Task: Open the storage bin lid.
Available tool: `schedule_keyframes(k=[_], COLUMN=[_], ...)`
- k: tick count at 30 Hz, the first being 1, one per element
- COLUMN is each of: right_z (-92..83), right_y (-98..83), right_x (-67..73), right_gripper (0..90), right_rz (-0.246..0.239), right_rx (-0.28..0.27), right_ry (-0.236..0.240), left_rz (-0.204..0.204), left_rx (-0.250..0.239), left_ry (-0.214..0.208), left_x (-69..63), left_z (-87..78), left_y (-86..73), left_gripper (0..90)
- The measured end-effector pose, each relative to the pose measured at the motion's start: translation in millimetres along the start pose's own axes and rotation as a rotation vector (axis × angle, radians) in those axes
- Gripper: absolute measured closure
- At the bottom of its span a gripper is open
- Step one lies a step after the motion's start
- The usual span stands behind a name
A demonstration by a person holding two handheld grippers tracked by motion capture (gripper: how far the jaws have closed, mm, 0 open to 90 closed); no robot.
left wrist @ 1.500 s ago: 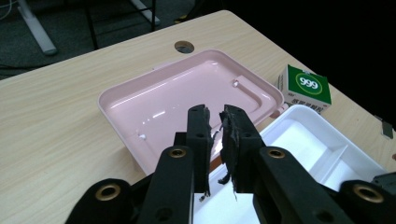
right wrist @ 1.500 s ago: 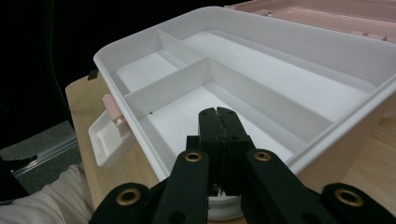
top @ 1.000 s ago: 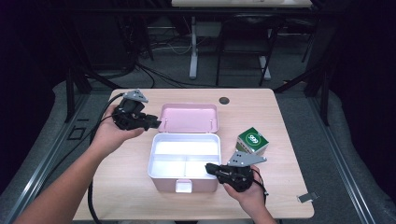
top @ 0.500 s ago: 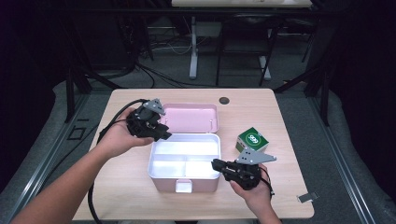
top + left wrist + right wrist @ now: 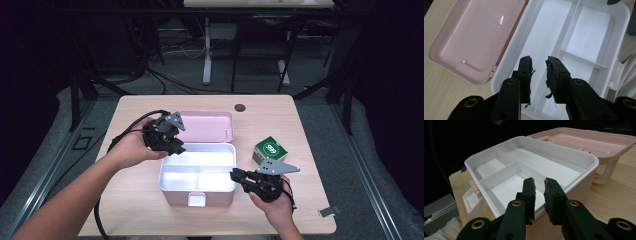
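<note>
A pink box (image 5: 200,198) holding a white divided tray (image 5: 197,146) stands in the middle of the table, its pink lid (image 5: 205,125) lying open behind it. My left gripper (image 5: 176,148) hovers over the tray's far-left corner. Its jaws stand a narrow gap apart with nothing between them, as the left gripper view (image 5: 539,62) shows above the tray's long compartment (image 5: 544,32) and beside the lid (image 5: 474,37). My right gripper (image 5: 236,174) sits at the tray's right rim near the front. Its jaws (image 5: 537,183) are slightly apart over the rim (image 5: 574,153), empty.
A small green carton (image 5: 270,150) stands on the table (image 5: 310,130) right of the box, just behind my right hand. A dark round disc (image 5: 240,107) lies near the far edge. The box's front latch (image 5: 196,200) faces the person. Desk legs and cables stand beyond the table.
My left gripper has moved right and nearer, from left of the lid to over the tray's far-left corner. The right gripper has barely shifted at the tray's right rim.
</note>
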State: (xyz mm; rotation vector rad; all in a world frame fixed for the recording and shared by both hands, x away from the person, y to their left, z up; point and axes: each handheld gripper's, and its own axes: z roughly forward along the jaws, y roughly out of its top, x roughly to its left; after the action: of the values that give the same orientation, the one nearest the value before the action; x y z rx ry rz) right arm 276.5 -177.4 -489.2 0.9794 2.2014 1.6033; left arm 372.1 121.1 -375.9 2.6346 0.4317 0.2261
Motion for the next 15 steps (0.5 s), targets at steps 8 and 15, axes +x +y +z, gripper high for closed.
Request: schedule_keyframes(k=[8,15], right_z=[-1.6,-2.9], right_y=[-0.5,-0.5], right_x=[-2.5,-3.6], right_gripper=[76.5,76.2], right_rz=[0.009,0.011], right_rx=[-0.006,-0.007], right_ry=[-0.006,-0.011], left_rz=[0.065,0.129], left_rx=[0.079,0.153], left_ry=[-0.007,-0.002], left_x=[-5.0,-12.9], left_z=[11.4,21.3], left_y=[4.8,13.8], left_gripper=[74.6,76.7])
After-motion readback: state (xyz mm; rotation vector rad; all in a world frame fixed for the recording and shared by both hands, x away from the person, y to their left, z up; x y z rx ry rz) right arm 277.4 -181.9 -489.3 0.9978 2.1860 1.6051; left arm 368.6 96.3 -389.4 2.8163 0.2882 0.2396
